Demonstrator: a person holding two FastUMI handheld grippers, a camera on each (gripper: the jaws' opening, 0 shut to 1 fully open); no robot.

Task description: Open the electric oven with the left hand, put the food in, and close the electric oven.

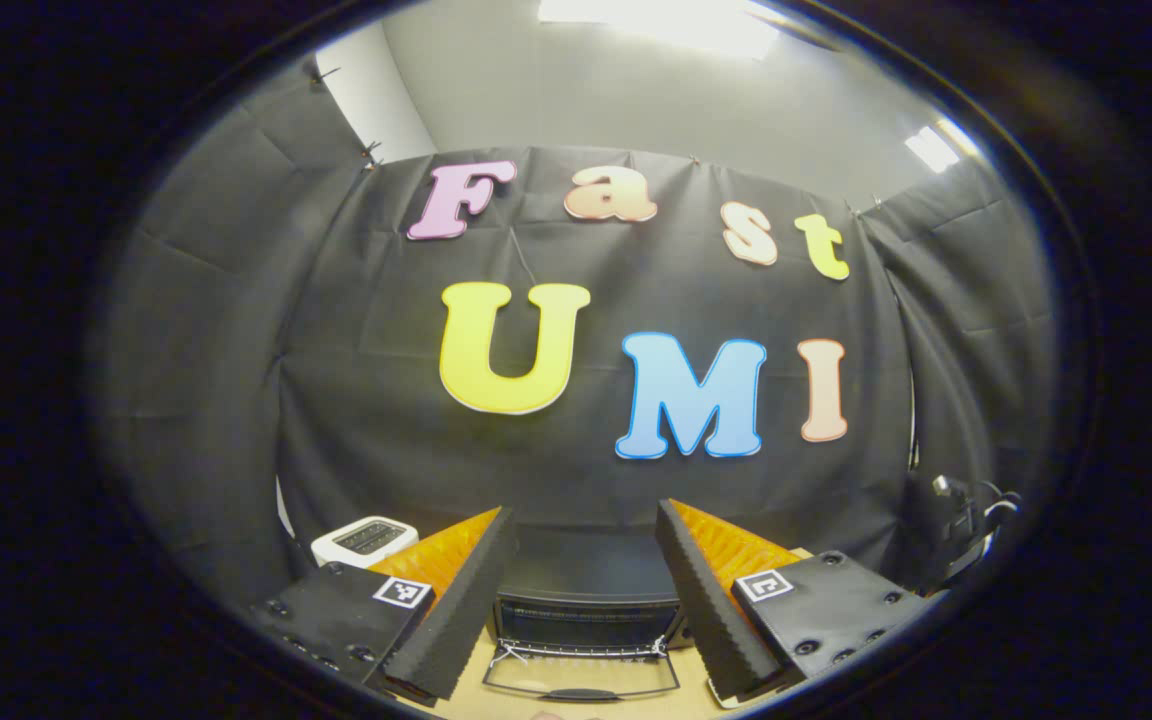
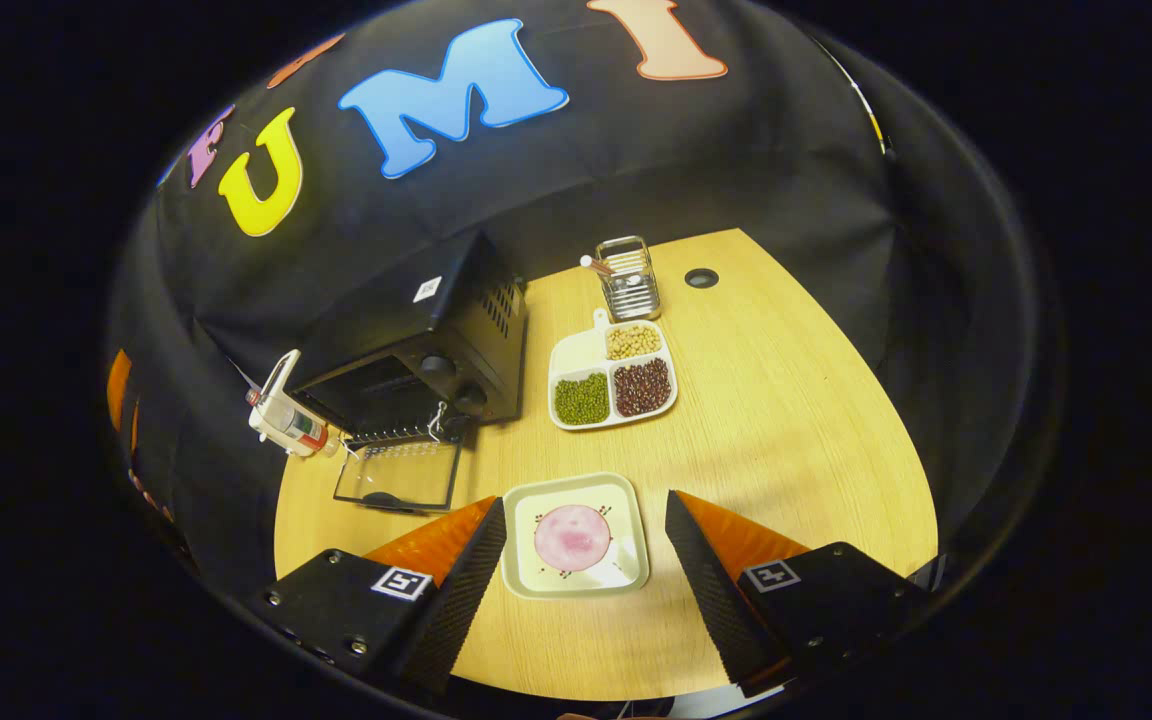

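The black electric oven stands at the table's back left with its glass door folded down flat and a wire rack showing at the mouth. In the left gripper view the same oven lies low ahead, its door down toward me. My left gripper is open and holds nothing, raised in front of the oven. A square white plate carries a round pink slice of food. My right gripper hangs open above the plate, its fingers either side of it.
A white divided dish of green, red and pale beans sits right of the oven. Behind it stands a metal utensil holder, with a round hole in the wooden table. A white toaster stands left of the oven.
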